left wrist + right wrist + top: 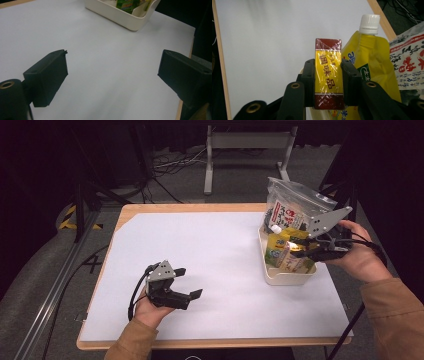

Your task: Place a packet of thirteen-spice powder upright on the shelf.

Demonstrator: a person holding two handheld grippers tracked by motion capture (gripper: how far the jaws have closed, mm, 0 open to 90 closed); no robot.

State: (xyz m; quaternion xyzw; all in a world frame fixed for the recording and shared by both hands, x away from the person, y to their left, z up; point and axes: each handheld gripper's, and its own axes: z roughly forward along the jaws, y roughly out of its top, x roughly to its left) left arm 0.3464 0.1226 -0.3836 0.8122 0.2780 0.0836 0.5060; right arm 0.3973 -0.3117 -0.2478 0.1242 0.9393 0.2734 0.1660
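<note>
In the right gripper view, my right gripper (328,75) is shut on a narrow yellow and dark-red box (328,67) wrapped in film, both jaws pressed on its long sides. In the high view the right gripper (297,247) holds that box (294,236) over the cream tray (287,277) at the table's right. A yellow spouted pouch (372,57) with a white cap stands just beside the box. My left gripper (187,282) rests low on the white sheet at the front left, open, with nothing between its jaws (112,75).
A clear bag with printed labels (290,202) stands in the tray's far end. A green carton (127,5) sits in the tray. White sheet (210,255) covers the wooden table. A metal frame and cables lie on the floor beyond.
</note>
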